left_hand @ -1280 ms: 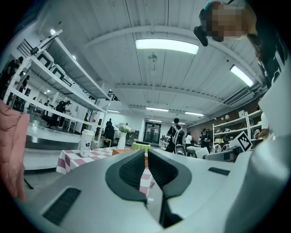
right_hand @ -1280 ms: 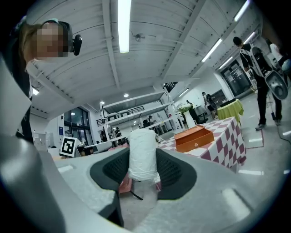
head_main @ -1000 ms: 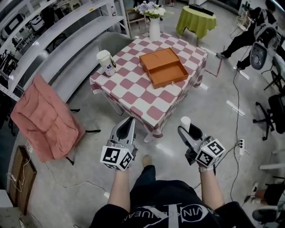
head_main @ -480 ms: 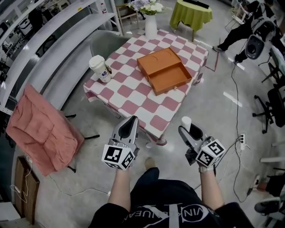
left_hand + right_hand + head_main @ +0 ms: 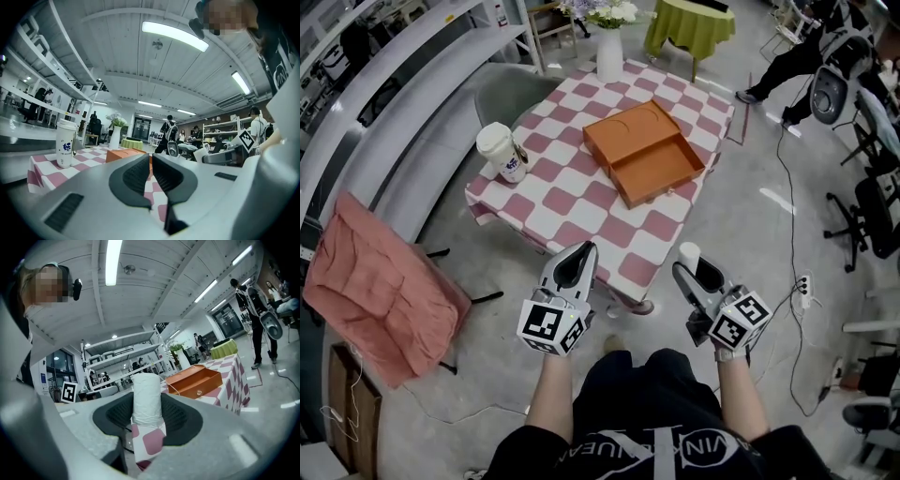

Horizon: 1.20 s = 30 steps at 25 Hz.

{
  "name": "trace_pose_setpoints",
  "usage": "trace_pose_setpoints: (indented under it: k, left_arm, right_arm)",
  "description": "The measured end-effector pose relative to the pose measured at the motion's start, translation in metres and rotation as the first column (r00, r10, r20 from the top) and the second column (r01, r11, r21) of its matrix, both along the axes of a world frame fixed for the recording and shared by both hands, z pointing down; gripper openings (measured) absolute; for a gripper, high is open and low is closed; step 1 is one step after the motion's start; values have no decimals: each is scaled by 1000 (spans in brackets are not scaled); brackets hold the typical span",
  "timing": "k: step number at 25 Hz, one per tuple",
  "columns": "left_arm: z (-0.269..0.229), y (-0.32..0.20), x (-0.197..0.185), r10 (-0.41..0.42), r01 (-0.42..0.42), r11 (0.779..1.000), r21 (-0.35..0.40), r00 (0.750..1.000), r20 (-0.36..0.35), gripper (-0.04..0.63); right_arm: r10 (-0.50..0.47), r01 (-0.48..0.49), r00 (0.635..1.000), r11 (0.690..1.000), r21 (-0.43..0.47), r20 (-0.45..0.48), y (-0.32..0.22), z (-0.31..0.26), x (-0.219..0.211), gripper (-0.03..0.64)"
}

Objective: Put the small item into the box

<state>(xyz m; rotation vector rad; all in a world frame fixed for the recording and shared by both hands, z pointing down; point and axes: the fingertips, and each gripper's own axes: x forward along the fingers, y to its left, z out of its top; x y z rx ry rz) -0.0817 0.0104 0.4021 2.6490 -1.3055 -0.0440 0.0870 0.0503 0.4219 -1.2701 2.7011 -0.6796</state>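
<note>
Right gripper (image 5: pixel 692 270) clamps the small white roll (image 5: pixel 146 394), left gripper (image 5: pixel 151 164) pinched empty; open orange box (image 5: pixel 659 167) well ahead (nothing delivered).

A pink-and-white checked tablecloth (image 5: pixel 581 202) is covering the table in front of me, where a lidded paper cup (image 5: pixel 501 152) is standing near the left edge and a white vase (image 5: pixel 609 54) of flowers is sitting at the far corner. A pink cloth (image 5: pixel 380 286) is draping a chair to my left; a green-draped table (image 5: pixel 689 23) is standing beyond.
</note>
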Motion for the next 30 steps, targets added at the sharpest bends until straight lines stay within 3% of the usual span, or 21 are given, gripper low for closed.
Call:
trace_pose_setpoints:
  k: [8, 16, 30]
  left_arm:
    - [11, -15, 4, 6, -6, 999, -31, 1000, -13, 23]
    - [9, -49, 12, 15, -13, 999, -34, 998, 53, 23]
    - [15, -119, 29, 2, -1, 999, -53, 999, 34, 23]
  right_arm:
    - [-18, 18, 1000, 1000, -17, 13, -23, 6, -3, 179]
    - [-63, 64, 998, 998, -23, 10, -68, 9, -9, 179]
    - [-139, 139, 990, 990, -36, 3, -142, 14, -13, 179]
